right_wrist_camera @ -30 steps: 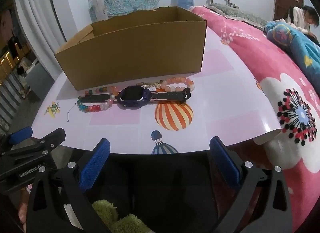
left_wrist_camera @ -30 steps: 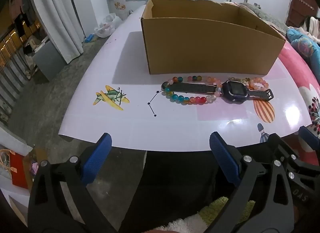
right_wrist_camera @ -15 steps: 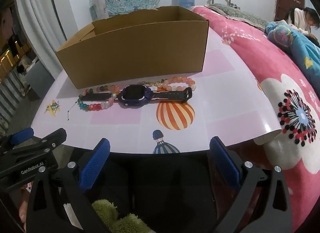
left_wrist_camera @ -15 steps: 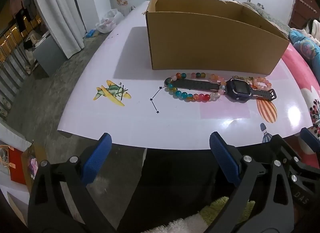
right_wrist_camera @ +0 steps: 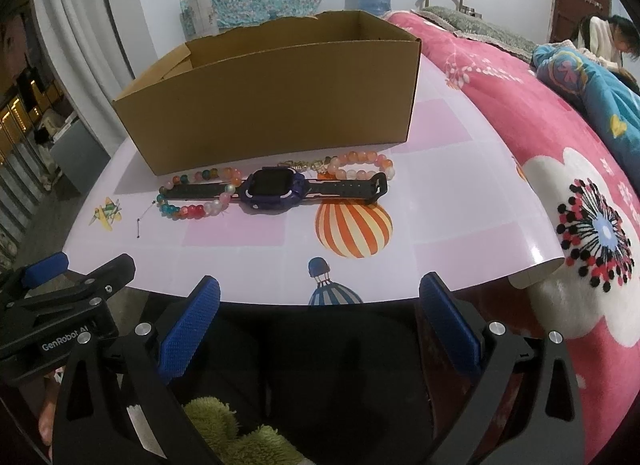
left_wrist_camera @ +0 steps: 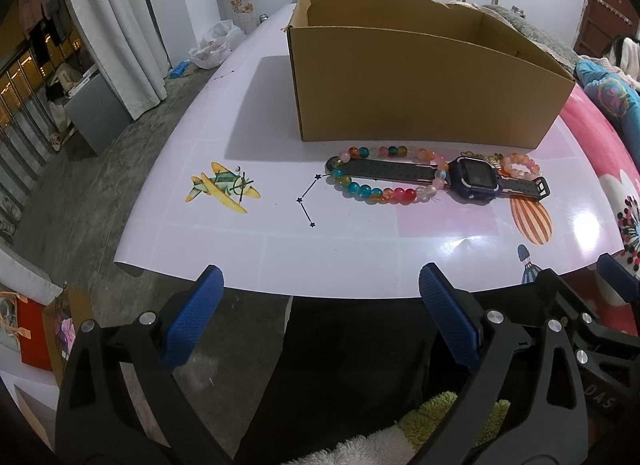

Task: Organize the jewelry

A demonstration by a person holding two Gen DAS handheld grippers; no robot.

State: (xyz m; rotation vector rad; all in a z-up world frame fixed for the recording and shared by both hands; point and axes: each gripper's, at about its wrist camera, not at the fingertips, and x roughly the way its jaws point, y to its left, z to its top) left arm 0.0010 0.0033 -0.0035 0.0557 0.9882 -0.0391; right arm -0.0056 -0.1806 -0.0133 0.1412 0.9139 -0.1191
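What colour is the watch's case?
Dark blue-purple case, black strap, on the watch; clearest in the right wrist view.

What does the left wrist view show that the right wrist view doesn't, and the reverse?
Only the left wrist view shows the white curtain and the red bag on the floor. Only the right wrist view shows the whole pink blanket with its flower print and a person lying beyond it. Both share the cardboard box, watch, multicoloured bead bracelet and pink bead bracelet.
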